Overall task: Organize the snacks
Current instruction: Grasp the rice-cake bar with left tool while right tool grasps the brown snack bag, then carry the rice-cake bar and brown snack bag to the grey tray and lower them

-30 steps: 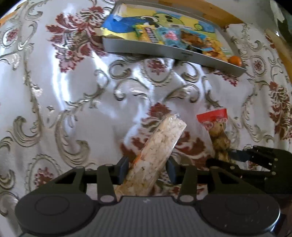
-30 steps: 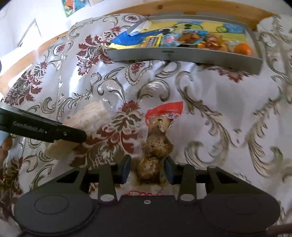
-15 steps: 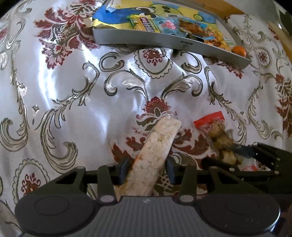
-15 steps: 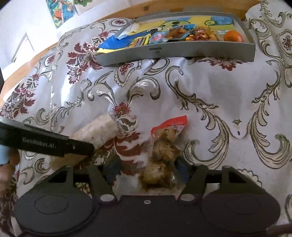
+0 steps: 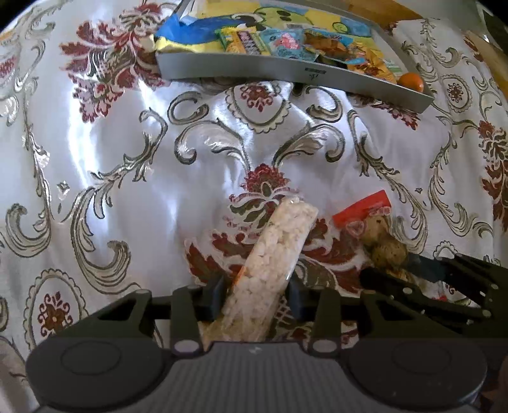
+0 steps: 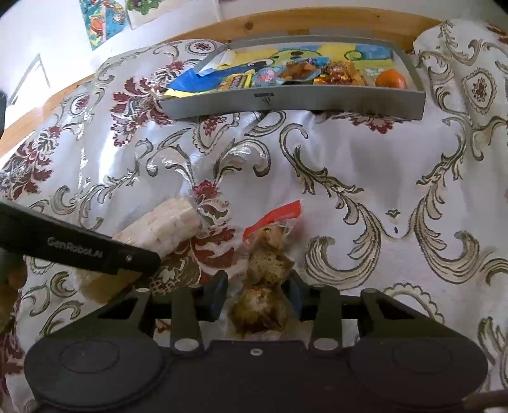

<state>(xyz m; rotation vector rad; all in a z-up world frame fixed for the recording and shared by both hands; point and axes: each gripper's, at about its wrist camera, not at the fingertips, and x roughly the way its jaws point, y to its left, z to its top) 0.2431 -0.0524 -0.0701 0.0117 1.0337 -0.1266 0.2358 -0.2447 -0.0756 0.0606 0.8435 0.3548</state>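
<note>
A long clear pack of white rice crackers sticks forward from my left gripper, which is shut on its near end. A clear pack of brown speckled balls with a red top sits between the fingers of my right gripper, shut on its lower part. The two grippers are side by side: the right gripper shows at the left view's right edge, the left gripper crosses the right view with the rice crackers. A grey tray lies at the far side.
The grey tray holds several bright snack packets and an orange at its right end. A glossy white cloth with red flowers and grey scrolls covers the surface. A wooden edge runs behind the tray.
The right jaws stood wider half a second ago and have closed on the brown-ball pack again. Both cameras sit a little higher above the cloth. The left grip on the crackers is unchanged.
</note>
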